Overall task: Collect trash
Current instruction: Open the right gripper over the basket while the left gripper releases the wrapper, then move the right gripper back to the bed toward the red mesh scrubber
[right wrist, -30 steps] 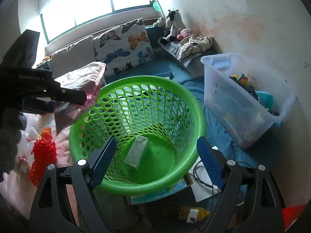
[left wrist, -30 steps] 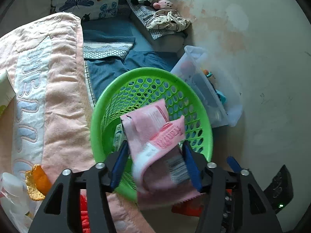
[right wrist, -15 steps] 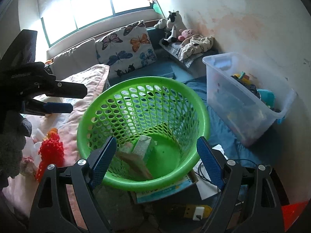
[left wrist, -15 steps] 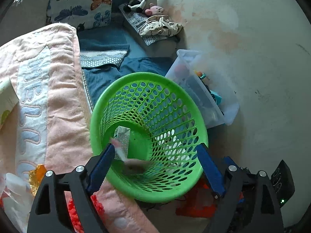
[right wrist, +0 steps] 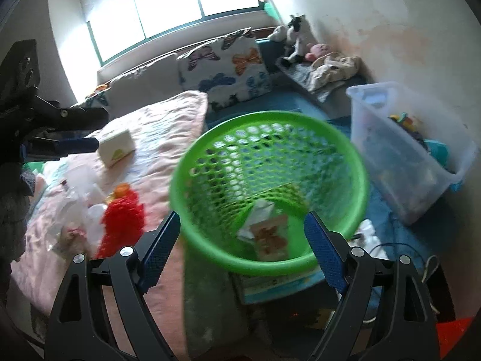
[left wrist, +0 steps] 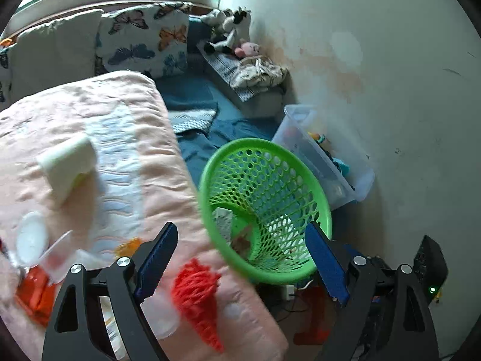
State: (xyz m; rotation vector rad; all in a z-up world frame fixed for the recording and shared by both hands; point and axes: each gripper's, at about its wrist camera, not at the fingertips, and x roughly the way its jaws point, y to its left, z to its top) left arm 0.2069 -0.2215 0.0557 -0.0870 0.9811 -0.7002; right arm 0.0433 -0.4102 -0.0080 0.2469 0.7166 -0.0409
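Observation:
A green perforated basket [left wrist: 300, 177] [right wrist: 192, 156] stands beside the bed and holds a grey packet [left wrist: 224, 222] and a pink wrapper [right wrist: 269, 236]. My left gripper [left wrist: 240, 255] is open and empty near the basket's near rim; it also shows at the left of the right wrist view [right wrist: 75, 144]. My right gripper [right wrist: 243, 249] is open and empty in front of the basket. On the pink blanket [left wrist: 120, 138] lie a red mesh piece [left wrist: 195, 294] [right wrist: 121, 222], a white box [left wrist: 64, 162] [right wrist: 115, 149], clear plastic cups [left wrist: 31, 240] and an orange scrap [left wrist: 129, 245].
A clear plastic bin [right wrist: 405, 156] [left wrist: 327, 162] of toys stands right of the basket by the wall. Butterfly pillows [right wrist: 225, 66] and stuffed toys [right wrist: 297, 36] sit at the back. Cables and a power strip [right wrist: 375, 240] lie on the floor under the basket.
My left gripper opened and dropped the pink wrapper into the basket, then swung left toward the blanket. My right gripper also shifted left; both views are motion-blurred.

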